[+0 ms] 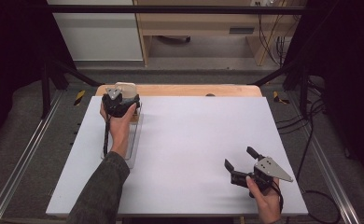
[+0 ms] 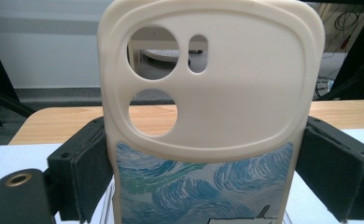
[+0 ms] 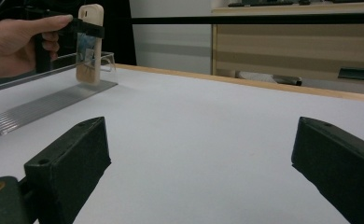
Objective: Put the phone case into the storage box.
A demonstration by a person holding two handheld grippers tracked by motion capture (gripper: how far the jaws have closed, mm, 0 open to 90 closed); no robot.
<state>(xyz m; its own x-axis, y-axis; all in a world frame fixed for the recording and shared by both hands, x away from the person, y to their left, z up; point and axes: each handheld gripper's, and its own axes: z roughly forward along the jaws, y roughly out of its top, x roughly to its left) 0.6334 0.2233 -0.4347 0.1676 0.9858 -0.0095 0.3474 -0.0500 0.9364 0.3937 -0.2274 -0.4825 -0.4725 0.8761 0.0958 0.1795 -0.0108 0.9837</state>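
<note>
At the left of the table, our left gripper (image 1: 122,93) is clamped on the two side edges of the cream silicone phone case with a blue swirl-painted back (image 2: 208,116), held upright over the far end of the clear ridged acrylic rack (image 1: 134,140) on the white table (image 1: 194,140). We should lower it straight down, keeping it vertical (the ridges look narrow), and let go only once it seems seated. Over at the right, our right gripper (image 1: 238,165) waits with jaws spread wide, holding nothing.
</note>
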